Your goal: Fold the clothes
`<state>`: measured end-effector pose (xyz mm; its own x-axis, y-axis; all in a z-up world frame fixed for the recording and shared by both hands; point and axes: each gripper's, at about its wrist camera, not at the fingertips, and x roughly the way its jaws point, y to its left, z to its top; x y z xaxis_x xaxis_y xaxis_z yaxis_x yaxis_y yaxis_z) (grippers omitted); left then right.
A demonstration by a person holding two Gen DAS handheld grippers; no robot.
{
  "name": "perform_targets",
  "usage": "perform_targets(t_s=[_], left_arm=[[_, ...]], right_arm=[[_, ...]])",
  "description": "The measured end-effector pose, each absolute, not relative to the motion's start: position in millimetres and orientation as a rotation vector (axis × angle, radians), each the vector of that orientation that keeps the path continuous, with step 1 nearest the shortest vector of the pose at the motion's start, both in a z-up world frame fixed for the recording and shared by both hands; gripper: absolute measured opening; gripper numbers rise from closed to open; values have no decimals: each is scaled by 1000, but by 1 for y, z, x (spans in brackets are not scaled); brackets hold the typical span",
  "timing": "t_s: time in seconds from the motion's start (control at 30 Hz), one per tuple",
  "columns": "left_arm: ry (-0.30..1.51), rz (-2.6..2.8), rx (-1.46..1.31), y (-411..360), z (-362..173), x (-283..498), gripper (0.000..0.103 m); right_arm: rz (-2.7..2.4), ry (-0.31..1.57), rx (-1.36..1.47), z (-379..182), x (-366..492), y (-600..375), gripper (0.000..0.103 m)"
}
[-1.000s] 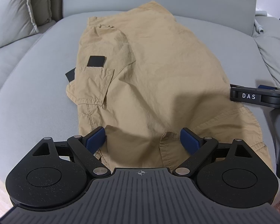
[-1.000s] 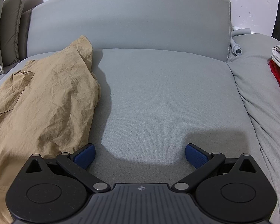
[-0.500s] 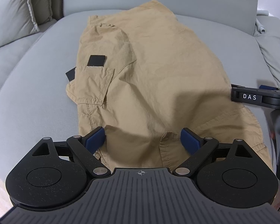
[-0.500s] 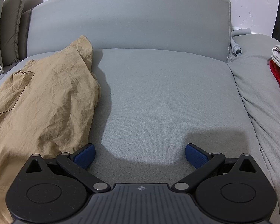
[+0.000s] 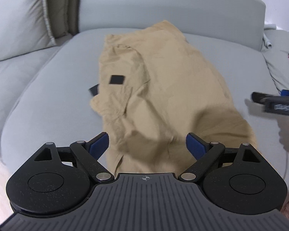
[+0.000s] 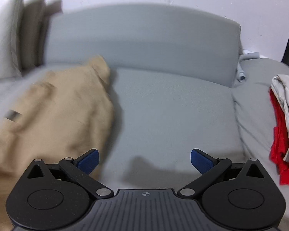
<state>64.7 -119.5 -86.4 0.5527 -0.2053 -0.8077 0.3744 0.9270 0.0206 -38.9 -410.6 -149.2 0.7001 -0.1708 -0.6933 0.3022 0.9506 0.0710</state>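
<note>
A tan pair of cargo shorts (image 5: 163, 88) lies spread on the grey sofa seat (image 5: 48, 105), with a black patch (image 5: 116, 79) on its pocket. My left gripper (image 5: 147, 145) is open and empty, held above the near edge of the shorts. My right gripper (image 6: 143, 160) is open and empty over bare seat, to the right of the shorts (image 6: 57, 115). The right gripper also shows in the left wrist view (image 5: 275, 104), blurred, at the right edge beside the shorts.
Grey cushions (image 5: 19, 25) stand at the back left. The sofa backrest (image 6: 140, 38) runs behind. A stack of folded red and white clothes (image 6: 283, 127) lies on the right part of the sofa. A white cable (image 5: 266, 42) lies near the backrest's right end.
Both grippers have lifted up and back, so both views now show more of the backrest and wall. The shorts lie as before. Both grippers stay open.
</note>
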Motion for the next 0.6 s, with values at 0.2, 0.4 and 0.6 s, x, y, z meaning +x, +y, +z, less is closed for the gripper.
perform_targets(t_s=[0.2,0.4,0.6], left_arm=[[966,-297,148,-88,-79,22,91],[989,-266,113,-68,-82,-10,91],[1011,-237,93,-60,-88,-19,90]], right_arm=[[-203,728,305,-117,-93,-391,102],[-161,734,280,-116,-120,-367,85],[-92,807,279,-125,-129,-356,43]])
